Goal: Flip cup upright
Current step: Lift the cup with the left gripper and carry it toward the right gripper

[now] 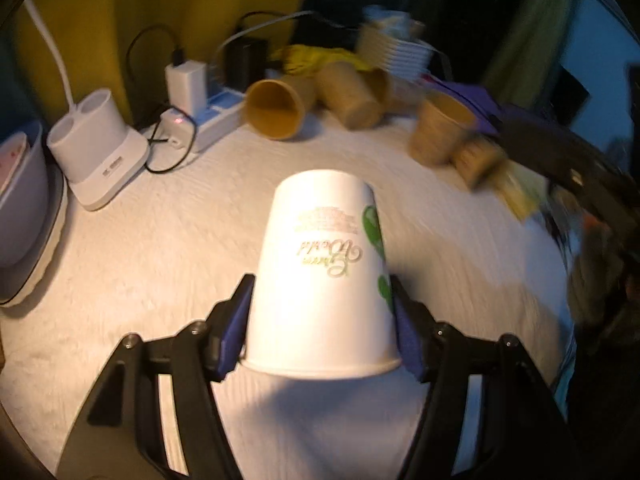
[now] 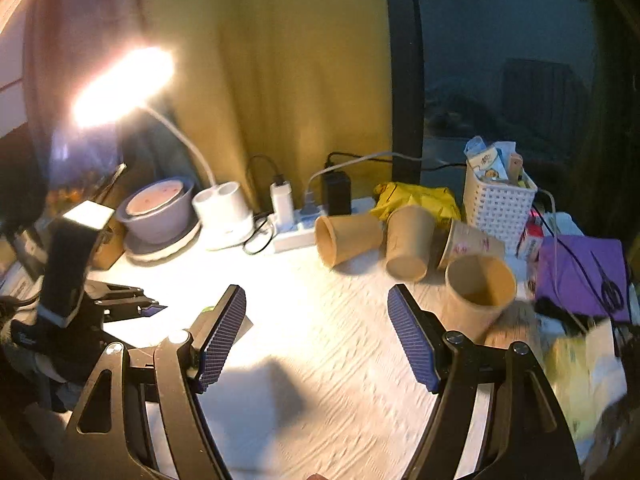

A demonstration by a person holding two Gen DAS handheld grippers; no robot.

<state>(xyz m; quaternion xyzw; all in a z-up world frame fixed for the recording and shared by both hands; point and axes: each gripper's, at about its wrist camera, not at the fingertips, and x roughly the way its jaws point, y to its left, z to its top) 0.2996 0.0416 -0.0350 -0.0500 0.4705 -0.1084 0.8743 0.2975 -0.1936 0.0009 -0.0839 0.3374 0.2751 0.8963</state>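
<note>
Each gripper, the left gripper (image 1: pixel 322 328) and the right gripper (image 2: pixel 316 336), has black angular linkage arms with triangular cut-outs, round silver screws at the pivots, and two fingers (image 2: pixel 412 340) faced with blue-purple ribbed pads.

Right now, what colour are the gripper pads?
Dark blue pads, ridged; clearest in the right wrist view.

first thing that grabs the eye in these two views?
The white paper cup, upside down with its rim toward the camera, clamped between the left tongs in the middle of the left view. In the right view, the glaring desk lamp at upper left, and the right tongs open and empty over the white tabletop.
</note>
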